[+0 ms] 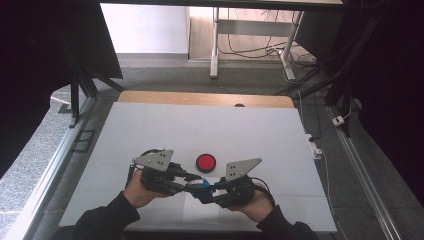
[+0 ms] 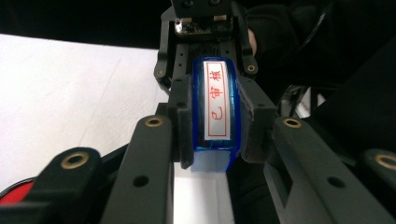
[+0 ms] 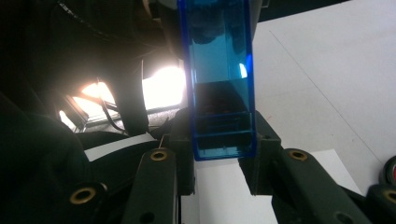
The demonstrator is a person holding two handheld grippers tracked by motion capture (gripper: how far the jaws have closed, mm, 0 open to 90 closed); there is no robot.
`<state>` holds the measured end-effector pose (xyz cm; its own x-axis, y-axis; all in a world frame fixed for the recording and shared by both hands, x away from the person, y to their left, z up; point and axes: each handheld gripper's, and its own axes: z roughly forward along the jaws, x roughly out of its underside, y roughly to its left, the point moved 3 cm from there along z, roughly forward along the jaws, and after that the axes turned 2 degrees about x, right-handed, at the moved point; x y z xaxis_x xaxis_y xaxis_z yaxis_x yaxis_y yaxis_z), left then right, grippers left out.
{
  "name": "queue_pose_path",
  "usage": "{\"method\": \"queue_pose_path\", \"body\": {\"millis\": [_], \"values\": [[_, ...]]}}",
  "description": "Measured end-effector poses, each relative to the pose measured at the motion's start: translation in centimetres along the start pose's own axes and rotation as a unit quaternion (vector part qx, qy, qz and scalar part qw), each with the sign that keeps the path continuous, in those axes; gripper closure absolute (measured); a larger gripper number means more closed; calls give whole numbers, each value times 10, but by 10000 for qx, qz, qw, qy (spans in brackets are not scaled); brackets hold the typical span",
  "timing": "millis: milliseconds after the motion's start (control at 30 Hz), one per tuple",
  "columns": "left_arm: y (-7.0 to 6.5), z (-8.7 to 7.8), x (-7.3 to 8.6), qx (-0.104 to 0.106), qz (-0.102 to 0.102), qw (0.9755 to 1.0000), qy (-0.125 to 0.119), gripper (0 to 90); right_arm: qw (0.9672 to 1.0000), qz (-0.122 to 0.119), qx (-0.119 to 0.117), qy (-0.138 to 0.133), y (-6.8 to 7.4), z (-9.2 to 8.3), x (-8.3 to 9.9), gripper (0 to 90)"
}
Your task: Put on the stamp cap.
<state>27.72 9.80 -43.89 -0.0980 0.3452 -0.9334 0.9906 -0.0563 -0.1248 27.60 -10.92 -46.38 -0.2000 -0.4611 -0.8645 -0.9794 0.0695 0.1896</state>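
Observation:
A small blue translucent stamp (image 1: 203,184) with a white label printed in red characters (image 2: 217,100) hangs above the table's near edge, held from both ends. My left gripper (image 2: 215,122) is shut on one end, its pads pressing the stamp's blue sides. My right gripper (image 3: 223,140) is shut on the other end, where the hollow blue casing (image 3: 219,79) rises between its jaws. In the high view the left gripper (image 1: 189,183) and the right gripper (image 1: 216,188) meet tip to tip over the white sheet. A red round disc (image 1: 205,162) lies just beyond them.
A white sheet (image 1: 150,125) covers the wooden table, whose far edge (image 1: 200,97) shows bare wood. Dark curtains hang at both sides. Desk legs and cables (image 1: 280,55) stand on the floor behind. The red disc also peeks in at a corner (image 2: 14,193) and an edge (image 3: 391,170).

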Motion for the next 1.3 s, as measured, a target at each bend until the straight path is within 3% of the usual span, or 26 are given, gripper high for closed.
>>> {"method": "queue_pose_path", "body": {"millis": [167,367,567,900,1300], "values": [[0,1,1,65,-87,9999,-72,703,9999,-108,-14,-29,2,-1,-1,693],[1,2,0,-92,-52,9999,123,703,10000,-24,45,34,-1,1,2,687],[3,2,1,-219,-149,9995,160,702,9994,16,331,119,-4,2,3,608],[4,-3,-1,-399,-213,9988,189,702,9981,173,594,64,-6,-3,4,542],[5,-7,-1,-737,-338,9960,386,701,9928,401,1123,137,-10,-10,7,422]]}}
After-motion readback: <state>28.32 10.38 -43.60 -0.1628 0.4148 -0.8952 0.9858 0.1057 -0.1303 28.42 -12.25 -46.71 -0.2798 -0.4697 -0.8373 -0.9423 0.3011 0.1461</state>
